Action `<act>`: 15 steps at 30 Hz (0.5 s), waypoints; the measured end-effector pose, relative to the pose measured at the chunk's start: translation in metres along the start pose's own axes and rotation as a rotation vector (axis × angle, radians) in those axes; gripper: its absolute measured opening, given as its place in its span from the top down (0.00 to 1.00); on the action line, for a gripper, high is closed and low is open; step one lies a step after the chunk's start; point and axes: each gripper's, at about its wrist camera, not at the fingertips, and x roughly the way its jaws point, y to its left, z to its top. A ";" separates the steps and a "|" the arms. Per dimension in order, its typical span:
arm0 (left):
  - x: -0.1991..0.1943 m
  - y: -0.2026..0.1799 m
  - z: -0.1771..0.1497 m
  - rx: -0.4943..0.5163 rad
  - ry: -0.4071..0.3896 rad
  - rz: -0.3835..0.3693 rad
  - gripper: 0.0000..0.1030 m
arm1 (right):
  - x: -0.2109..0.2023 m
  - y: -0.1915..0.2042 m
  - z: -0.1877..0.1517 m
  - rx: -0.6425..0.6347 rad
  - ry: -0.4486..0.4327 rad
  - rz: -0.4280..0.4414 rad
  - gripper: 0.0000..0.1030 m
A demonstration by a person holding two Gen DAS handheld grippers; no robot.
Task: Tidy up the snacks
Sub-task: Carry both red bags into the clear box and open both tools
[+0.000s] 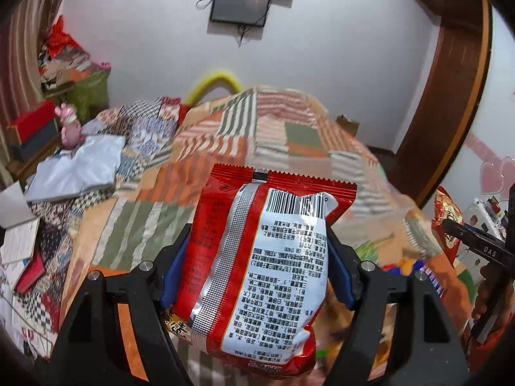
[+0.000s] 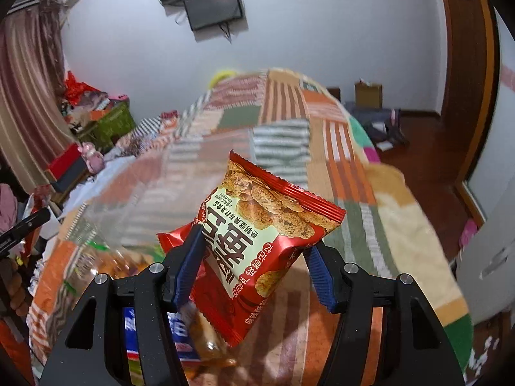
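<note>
My left gripper [image 1: 257, 270] is shut on a red and white snack bag [image 1: 264, 263], held back side up above the patchwork bed cover, its barcode and print facing me. My right gripper [image 2: 254, 263] is shut on a red snack bag [image 2: 260, 241] with pictured crackers on its front, tilted, lifted above the bed. That bag and the right gripper [image 1: 473, 241] also show at the right edge of the left wrist view. More snack packets [image 2: 154, 331] lie blurred on the bed below the right gripper, one blue and white.
The bed with its patchwork cover [image 1: 264, 135] fills the middle. White cloth [image 1: 80, 167] and books lie at its left side. A wooden door frame [image 1: 450, 96] stands right. Boxes and clutter [image 2: 106, 119] sit by the curtain. A cardboard box [image 2: 368, 95] stands on the floor.
</note>
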 end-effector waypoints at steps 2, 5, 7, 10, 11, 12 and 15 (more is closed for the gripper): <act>0.001 -0.008 0.011 0.011 -0.017 -0.015 0.29 | 0.000 0.006 0.009 -0.013 -0.023 0.011 0.44; 0.007 -0.017 0.025 0.013 -0.031 -0.041 0.29 | 0.004 0.014 0.022 -0.028 -0.048 0.031 0.44; 0.013 -0.023 0.034 0.014 -0.034 -0.054 0.29 | 0.008 0.019 0.027 -0.043 -0.058 0.038 0.44; 0.027 -0.029 0.043 0.022 -0.031 -0.058 0.29 | 0.017 0.026 0.037 -0.058 -0.066 0.052 0.44; 0.031 -0.031 0.046 0.026 -0.027 -0.058 0.28 | 0.021 0.027 0.041 -0.060 -0.065 0.062 0.44; 0.037 -0.033 0.048 0.030 -0.020 -0.058 0.29 | 0.022 0.028 0.041 -0.060 -0.066 0.068 0.44; 0.056 -0.040 0.053 0.035 0.007 -0.066 0.29 | 0.035 0.031 0.048 -0.067 -0.058 0.081 0.44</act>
